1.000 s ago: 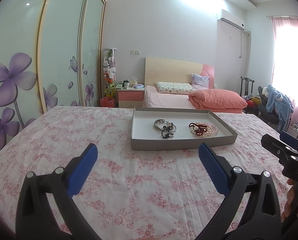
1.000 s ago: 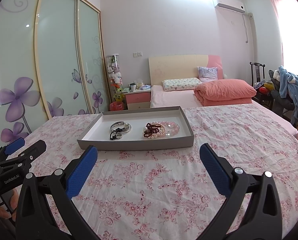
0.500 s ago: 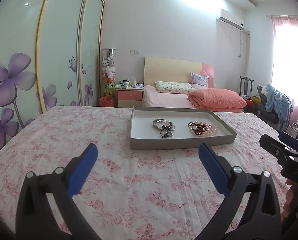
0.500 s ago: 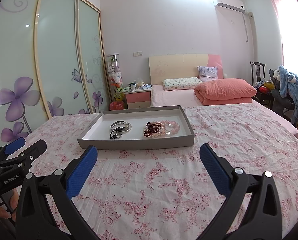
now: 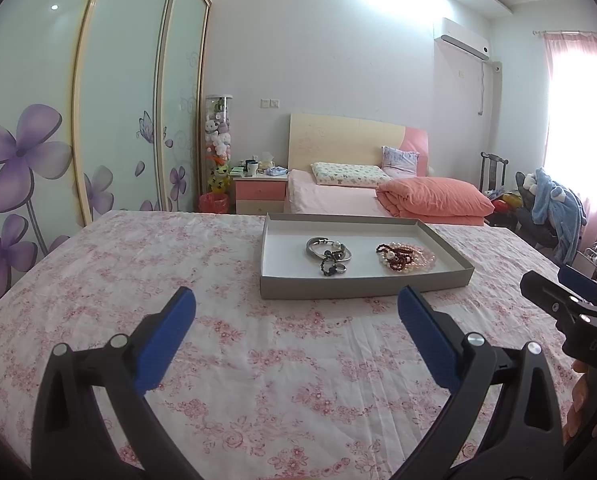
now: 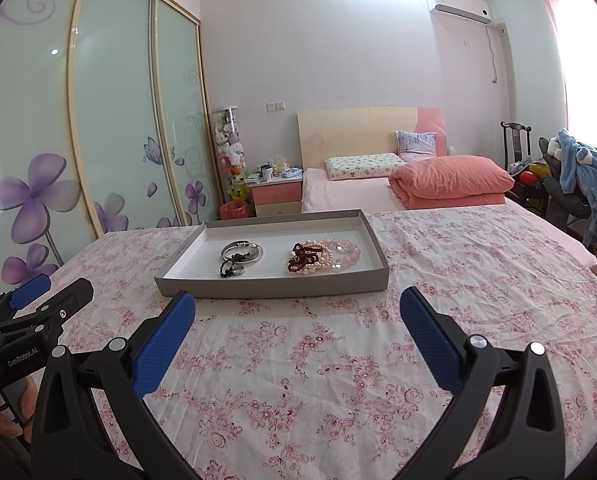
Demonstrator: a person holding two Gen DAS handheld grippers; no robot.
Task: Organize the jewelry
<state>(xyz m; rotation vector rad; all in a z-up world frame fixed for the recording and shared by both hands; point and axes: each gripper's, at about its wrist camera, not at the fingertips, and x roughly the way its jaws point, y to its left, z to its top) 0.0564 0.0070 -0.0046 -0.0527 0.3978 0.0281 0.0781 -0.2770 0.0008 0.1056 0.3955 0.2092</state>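
Wardrobe: far left, sliding glass doors with purple flower prints.
Floral cloth: pink-patterned sheet covering the flat surface under both grippers.
Left gripper: released, its blue-padded fingers spread wide apart with nothing between them, held above the floral cloth short of the tray; it also shows at the left edge of the right wrist view, with part of a hand under it.
Tray: shallow grey box with a white floor, lying on the cloth ahead of both grippers, touched by neither.
Metal bangles: silver rings with a dark beaded piece, in the left half of the tray.
Bead bracelets: dark red, pearl and pink strands heaped together in the right half of the tray, apart from the bangles.
Right gripper: released as well, fingers spread and empty, just short of the tray's near wall; seen at the right edge of the left wrist view.
Bed: behind the tray, pink bedding, folded orange quilt.
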